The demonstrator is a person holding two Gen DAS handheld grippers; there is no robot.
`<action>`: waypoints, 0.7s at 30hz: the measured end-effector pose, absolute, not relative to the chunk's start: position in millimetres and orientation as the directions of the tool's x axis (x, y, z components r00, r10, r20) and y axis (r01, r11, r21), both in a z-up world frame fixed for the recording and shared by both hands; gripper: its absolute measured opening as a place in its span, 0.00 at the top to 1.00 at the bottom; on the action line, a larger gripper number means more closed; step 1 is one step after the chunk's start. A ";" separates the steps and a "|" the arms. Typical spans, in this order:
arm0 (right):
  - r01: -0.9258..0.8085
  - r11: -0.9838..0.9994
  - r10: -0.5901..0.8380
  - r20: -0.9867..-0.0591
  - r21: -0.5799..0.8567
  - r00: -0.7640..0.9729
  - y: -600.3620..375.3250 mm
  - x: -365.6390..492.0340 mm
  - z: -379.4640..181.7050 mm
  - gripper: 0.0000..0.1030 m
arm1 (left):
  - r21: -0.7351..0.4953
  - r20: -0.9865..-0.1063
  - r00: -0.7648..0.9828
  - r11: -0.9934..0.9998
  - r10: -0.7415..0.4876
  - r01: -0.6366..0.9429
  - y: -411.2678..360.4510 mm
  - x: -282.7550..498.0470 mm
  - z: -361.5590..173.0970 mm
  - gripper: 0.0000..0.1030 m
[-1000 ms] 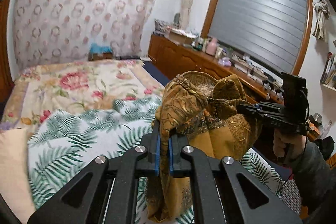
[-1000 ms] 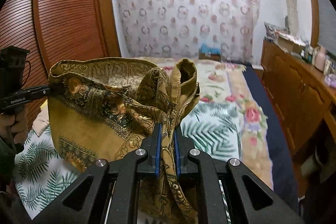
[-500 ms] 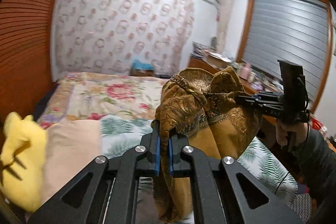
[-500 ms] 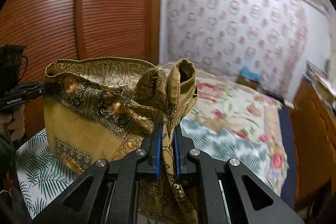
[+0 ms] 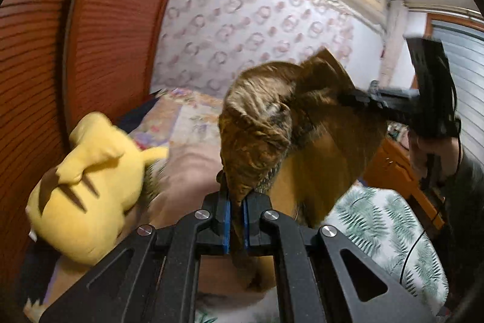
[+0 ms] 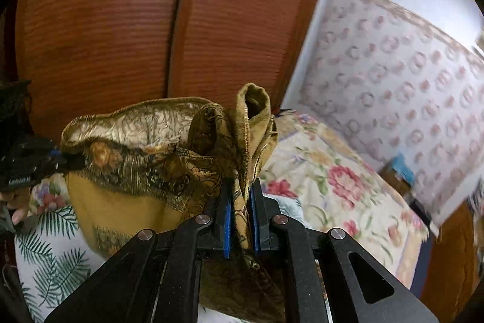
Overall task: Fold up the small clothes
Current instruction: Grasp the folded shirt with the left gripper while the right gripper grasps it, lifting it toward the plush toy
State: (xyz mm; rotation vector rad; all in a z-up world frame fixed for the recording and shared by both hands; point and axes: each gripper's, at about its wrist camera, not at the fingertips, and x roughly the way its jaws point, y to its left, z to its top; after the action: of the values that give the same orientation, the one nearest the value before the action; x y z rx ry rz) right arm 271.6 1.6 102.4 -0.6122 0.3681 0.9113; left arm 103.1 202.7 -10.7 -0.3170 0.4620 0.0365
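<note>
Matte black left gripper and right gripper: angular linkage arms with cut-out windows, silver round screws at the pivots, blue pads lining the jaws. A grey sleeve covers one wrist; thin black cable trails below.

Golden-brown cloth with darker ornate paisley and scroll borders, pale cream-gold on its reverse side. Black grippers, left and right, each with blue pads. Bright yellow plush toy with brown stripes, at the left edge of the bed. White bedsheet printed with green palm fronds; cream quilt with pink-red flowers. Reddish-brown slatted wardrobe. Pale wall hanging patterned in pink rings.
</note>
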 end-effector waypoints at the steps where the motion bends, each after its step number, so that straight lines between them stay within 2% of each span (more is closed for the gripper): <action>1: -0.822 0.449 0.621 -0.540 -0.350 0.568 12.1 274.8 99.0 0.90 | -0.295 -0.450 0.893 0.948 -0.027 -0.120 206.8 100.0 -17.0 0.94; 9: -0.863 0.364 0.649 -0.569 -0.350 0.505 66.3 300.9 82.4 0.90 | -0.298 -0.509 0.861 0.936 0.010 -0.187 226.8 81.7 -41.5 0.94; 13: -0.877 0.380 0.639 -0.603 -0.293 0.478 87.5 322.6 75.8 0.86 | -0.324 -0.549 0.836 0.920 0.009 -0.222 237.8 83.2 -58.6 0.94; 14: -0.873 0.398 0.632 -0.604 -0.283 0.484 93.3 327.3 74.3 0.82 | -0.321 -0.559 0.829 0.919 0.012 -0.230 239.5 84.4 -62.8 0.94; 18: -0.847 0.467 0.625 -0.583 -0.253 0.519 93.5 343.8 73.3 0.49 | -0.301 -0.581 0.813 0.921 0.029 -0.248 240.9 86.6 -67.9 0.94; 19: -0.843 0.476 0.627 -0.575 -0.251 0.526 94.3 344.8 71.2 0.44 | -0.300 -0.585 0.811 0.921 0.031 -0.251 241.5 86.8 -68.7 0.94; 21: -0.838 0.487 0.620 -0.577 -0.247 0.531 94.1 347.7 63.2 0.40 | -0.291 -0.590 0.807 0.923 0.034 -0.252 240.6 85.9 -70.4 0.94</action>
State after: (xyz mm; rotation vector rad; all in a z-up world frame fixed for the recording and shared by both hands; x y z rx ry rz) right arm 347.7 94.1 63.2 -0.5455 0.4459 0.9228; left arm 85.9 240.6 -70.4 -0.3700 0.6162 0.1565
